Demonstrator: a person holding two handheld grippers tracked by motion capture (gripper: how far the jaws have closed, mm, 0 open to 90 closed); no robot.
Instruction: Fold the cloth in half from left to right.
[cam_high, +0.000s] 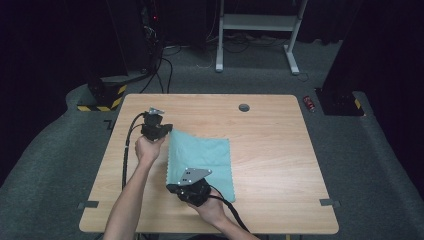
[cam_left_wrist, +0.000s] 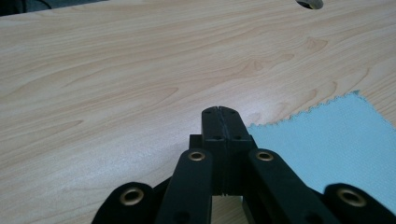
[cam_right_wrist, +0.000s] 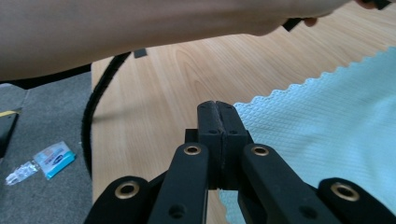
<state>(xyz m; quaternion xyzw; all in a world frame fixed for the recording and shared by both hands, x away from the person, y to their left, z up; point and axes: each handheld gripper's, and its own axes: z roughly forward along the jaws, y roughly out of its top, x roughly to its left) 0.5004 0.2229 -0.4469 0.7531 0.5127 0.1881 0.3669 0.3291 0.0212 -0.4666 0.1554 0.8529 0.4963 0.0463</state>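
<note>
Right gripper (cam_high: 176, 186) nearest, jaws clenched on the near-left corner of the pale teal, zigzag-edged cloth (cam_high: 205, 157); left gripper (cam_high: 167, 131) clenched at the far-left corner. Cloth lies mid-table (cam_high: 270, 150). Lift both corners evenly, keeping the edge taut.

Right claw (cam_right_wrist: 219, 109) closed, over teal cloth (cam_right_wrist: 327, 126) edge on table (cam_right_wrist: 154, 107).

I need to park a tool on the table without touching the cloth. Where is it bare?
The wooden table is bare along its whole right side, from the teal cloth to the right edge, and across the far strip around the cable hole. It is crowded at the cloth's left edge, where the left hand-held gripper and right hand-held gripper sit.
</note>
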